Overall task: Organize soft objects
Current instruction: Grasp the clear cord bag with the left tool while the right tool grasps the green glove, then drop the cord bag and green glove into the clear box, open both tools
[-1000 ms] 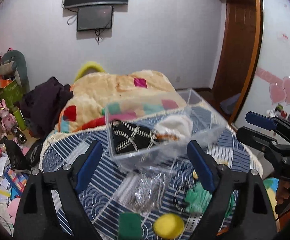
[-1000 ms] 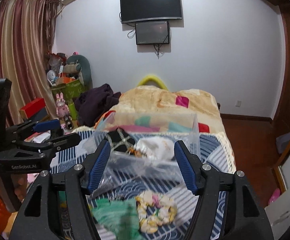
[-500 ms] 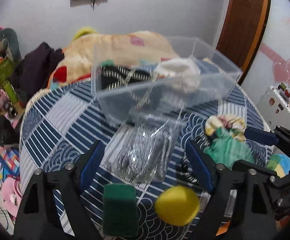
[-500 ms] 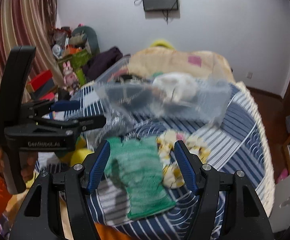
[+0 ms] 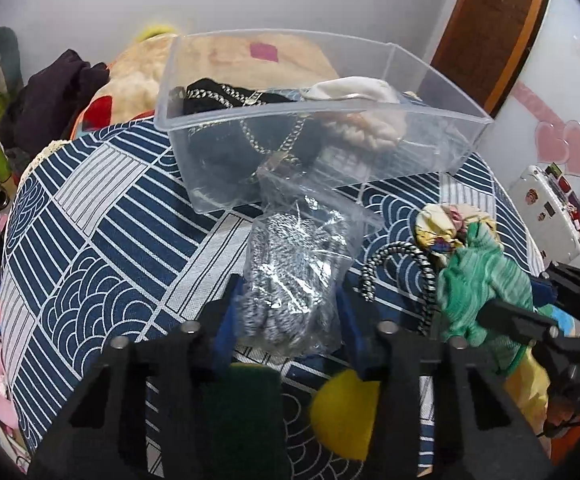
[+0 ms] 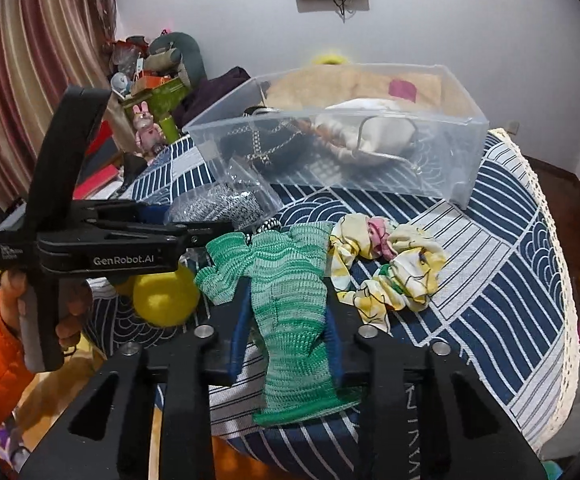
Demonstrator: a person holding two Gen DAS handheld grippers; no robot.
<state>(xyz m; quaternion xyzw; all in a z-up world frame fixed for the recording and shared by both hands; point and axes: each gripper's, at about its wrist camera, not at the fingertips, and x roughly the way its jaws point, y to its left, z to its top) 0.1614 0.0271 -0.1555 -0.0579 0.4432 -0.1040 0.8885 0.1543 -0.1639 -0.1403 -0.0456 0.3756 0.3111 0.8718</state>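
A clear plastic bin (image 5: 442,144) (image 6: 462,160) stands on the blue patterned table and holds a black item with a chain (image 5: 225,96) and a cream knit piece (image 5: 362,128). My left gripper (image 5: 290,312) is shut on a clear bag of black-and-white cord (image 5: 290,280), also seen in the right wrist view (image 6: 217,200). My right gripper (image 6: 285,316) is shut on a green knit glove (image 6: 290,292), which also shows in the left wrist view (image 5: 478,280). A yellow floral scrunchie (image 6: 394,268) lies right of the glove.
A yellow ball (image 5: 342,416) (image 6: 165,296) and a dark green sponge (image 5: 241,412) lie at the table's near edge. A black-and-white cord loop (image 5: 398,264) lies between the bag and the glove. A bed with a blanket (image 5: 225,52) is behind the table.
Both grippers dropped to the table and closed, the left on the bagged cord and the right on the green glove.
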